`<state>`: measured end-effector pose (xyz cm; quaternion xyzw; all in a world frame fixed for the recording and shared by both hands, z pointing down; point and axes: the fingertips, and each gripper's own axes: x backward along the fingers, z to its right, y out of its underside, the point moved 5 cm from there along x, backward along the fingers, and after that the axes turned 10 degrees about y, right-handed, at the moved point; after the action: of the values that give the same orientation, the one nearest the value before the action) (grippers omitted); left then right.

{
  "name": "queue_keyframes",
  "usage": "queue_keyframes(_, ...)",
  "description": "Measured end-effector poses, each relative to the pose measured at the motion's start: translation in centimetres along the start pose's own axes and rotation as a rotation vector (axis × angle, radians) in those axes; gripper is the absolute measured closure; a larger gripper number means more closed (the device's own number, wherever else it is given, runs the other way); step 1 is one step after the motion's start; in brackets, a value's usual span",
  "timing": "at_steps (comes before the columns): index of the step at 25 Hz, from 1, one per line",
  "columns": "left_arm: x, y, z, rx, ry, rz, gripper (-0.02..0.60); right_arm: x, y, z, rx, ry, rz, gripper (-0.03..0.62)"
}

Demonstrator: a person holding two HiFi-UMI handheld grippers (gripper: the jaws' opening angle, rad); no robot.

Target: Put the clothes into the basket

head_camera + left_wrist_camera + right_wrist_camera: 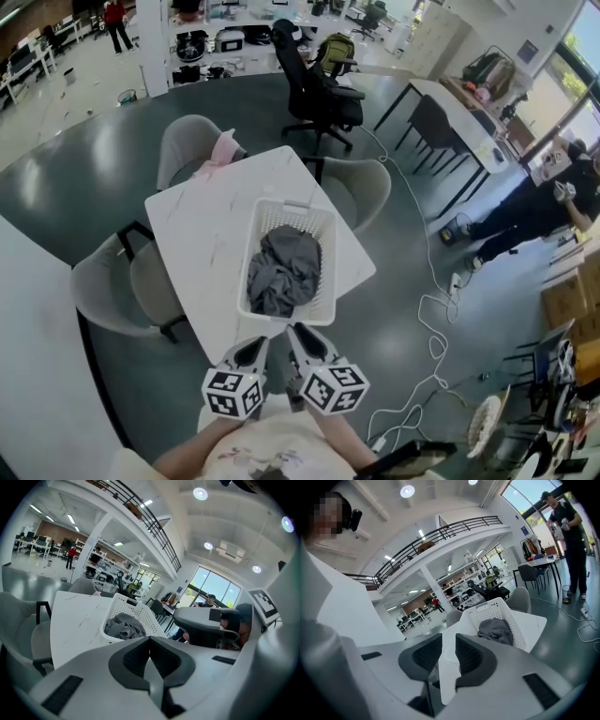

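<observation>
Jaws of left gripper (150, 639) pressed together, empty; jaws of right gripper (448, 641) a sliver apart, nothing between them, both just off the near edge of the table (202, 234). Grey clothes (281, 267) lie inside the basket (323, 225). Drop looks done; pink cloth (222, 150) on far chair (187, 136) likely next — reach over, jaws wide.

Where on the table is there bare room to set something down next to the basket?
The table is bare left of the basket, out to the edge by the grey chair and up to the far corner near the pink cloth. Right of the basket only a narrow strip remains.
</observation>
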<state>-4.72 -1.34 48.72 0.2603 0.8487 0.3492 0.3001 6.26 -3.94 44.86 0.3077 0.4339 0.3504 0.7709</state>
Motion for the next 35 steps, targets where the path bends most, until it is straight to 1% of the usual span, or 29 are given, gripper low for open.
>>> queue_keyframes(5, -0.8, 1.0, 3.1, -0.017, -0.007, 0.007, 0.571, 2.5, 0.0, 1.9, -0.013, -0.023, 0.003, 0.503)
queue_keyframes(9, -1.5, 2.1, 6.8, -0.036, -0.005, 0.007, 0.571, 5.6, 0.0, 3.2, -0.004, -0.035, 0.008, 0.503)
queue_keyframes(14, -2.1, 4.7, 10.5, -0.045, -0.003, -0.019, 0.571, 9.0, 0.1, 6.3, -0.023, -0.03, 0.032, 0.505)
queue_keyframes(20, -0.7, 7.2, 13.5, -0.049, -0.068, -0.012, 0.571, 12.9, 1.2, 8.9, -0.056, -0.032, 0.059, 0.524)
queue_keyframes(23, 0.1, 8.4, 14.5, -0.042, -0.103, -0.004, 0.571, 14.3, 2.1, 9.5, -0.053, -0.062, 0.059, 0.528)
queue_keyframes(27, 0.7, 9.6, 16.6, -0.047, -0.128, -0.001, 0.571, 16.0, 3.2, 10.0, -0.061, -0.102, 0.039, 0.528)
queue_keyframes(30, 0.9, 10.3, 17.9, -0.052, -0.142, 0.008, 0.571, 17.0, 3.7, 10.4, -0.051, -0.127, 0.023, 0.528)
queue_keyframes(35, 1.2, 11.3, 19.0, -0.04, -0.169, 0.023, 0.571, 18.3, 4.2, 10.9, -0.014, -0.159, 0.02, 0.537)
